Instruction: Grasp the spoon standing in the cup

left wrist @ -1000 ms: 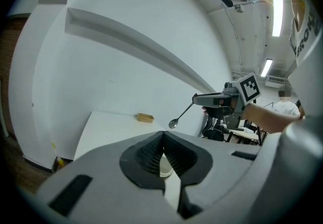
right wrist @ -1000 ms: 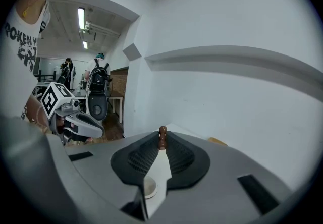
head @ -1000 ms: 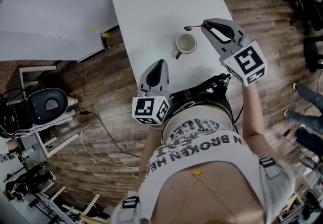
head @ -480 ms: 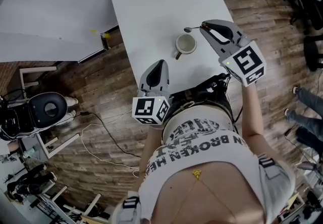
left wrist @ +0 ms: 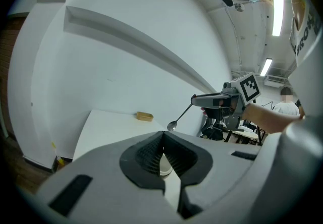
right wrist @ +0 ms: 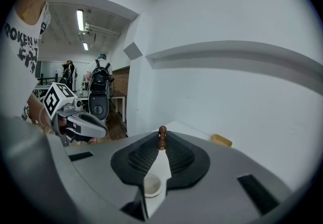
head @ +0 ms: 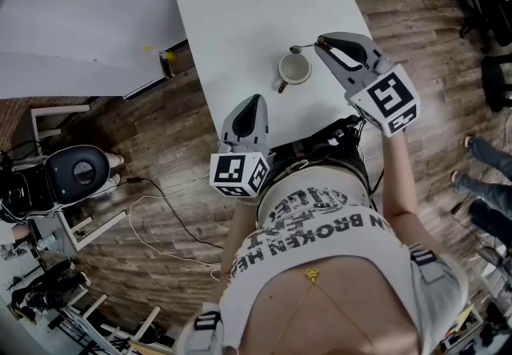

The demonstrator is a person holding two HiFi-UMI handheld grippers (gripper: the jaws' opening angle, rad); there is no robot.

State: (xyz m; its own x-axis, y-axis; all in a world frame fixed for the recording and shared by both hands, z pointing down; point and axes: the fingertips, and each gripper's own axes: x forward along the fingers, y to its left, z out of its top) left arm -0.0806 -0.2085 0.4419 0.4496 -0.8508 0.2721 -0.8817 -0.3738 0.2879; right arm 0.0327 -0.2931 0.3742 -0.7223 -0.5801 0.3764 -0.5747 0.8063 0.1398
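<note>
The spoon (head: 302,46) is out of the cup (head: 294,69) here, up in the air, with its bowl hanging just past the cup's far rim. In the right gripper view the brown knob of its handle sits pinched right at the tips of the right gripper (head: 322,42), whose fingers clamp on it and nothing else. The long axis runs from those fingertips down and away toward the bowl. From the left gripper's camera the spoon slants downward at an angle, bowl lowest, clear of the white tabletop (head: 240,9). The cup stands upright below and slightly nearer the person, apart from the spoon, handle turned toward the near-left. So the spoon lies dead ahead of the right fingers, in line with them, and the right hand owns this one. The left gripper (head: 254,97) hangs back at the near edge of the tabletop, well apart from cup and spoon, its fingers pressed together at the tips on nothing. By my read the grasp itself looks done. Any next move depends on that thin pinch at the handle's very end, where the spoon could swing or slip.
</note>
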